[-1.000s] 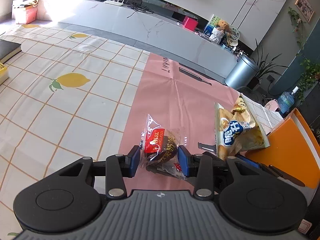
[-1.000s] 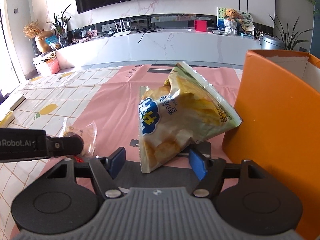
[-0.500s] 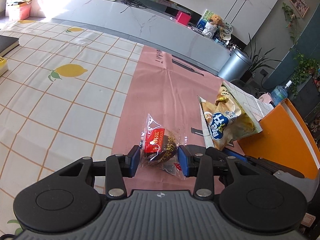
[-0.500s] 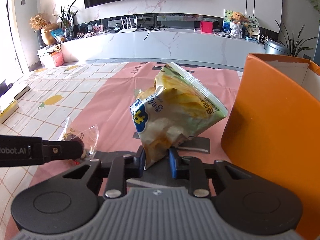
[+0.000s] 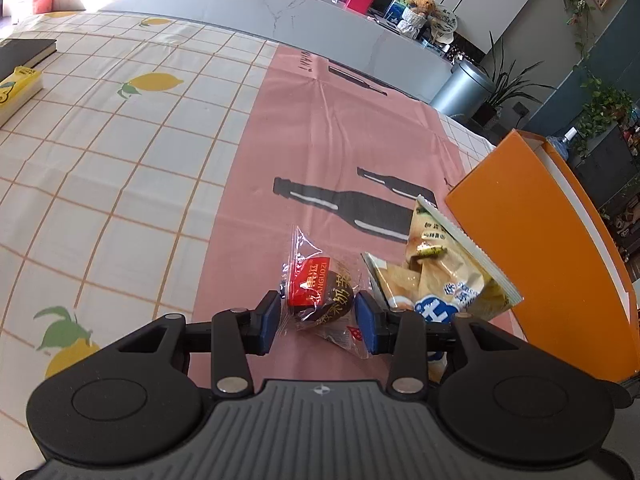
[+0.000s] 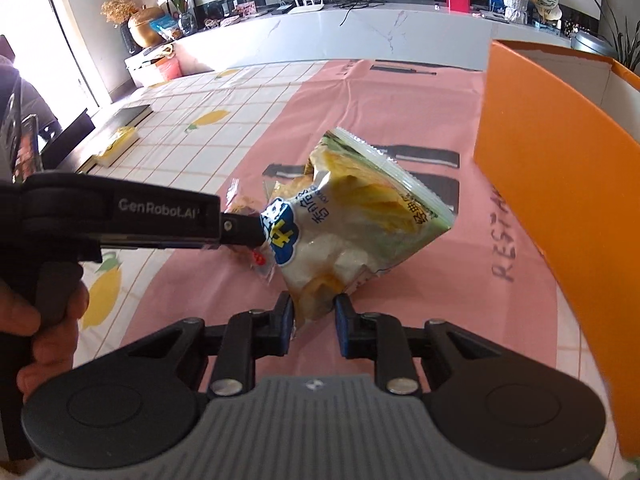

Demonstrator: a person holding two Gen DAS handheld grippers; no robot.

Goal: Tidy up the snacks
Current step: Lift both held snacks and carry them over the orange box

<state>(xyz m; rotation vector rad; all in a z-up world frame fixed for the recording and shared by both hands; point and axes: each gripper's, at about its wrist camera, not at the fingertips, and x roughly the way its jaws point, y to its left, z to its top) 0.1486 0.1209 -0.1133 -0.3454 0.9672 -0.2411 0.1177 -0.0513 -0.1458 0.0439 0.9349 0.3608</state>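
Two snacks in my grip, none boxed yet. Left gripper (image 5: 317,317) pinches clear-wrapped dark pastry (image 5: 320,294); right gripper (image 6: 314,322) clamps chip bag (image 6: 352,222) by its corner, above pink mat (image 6: 400,100). Orange box (image 6: 560,184) just beside; both drops remain.

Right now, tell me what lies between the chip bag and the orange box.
Nothing: in the right wrist view only bare pink tablecloth separates the chip bag from the orange box.

Probably home living room: TV console (image 6: 360,16), houseplants (image 5: 504,80).
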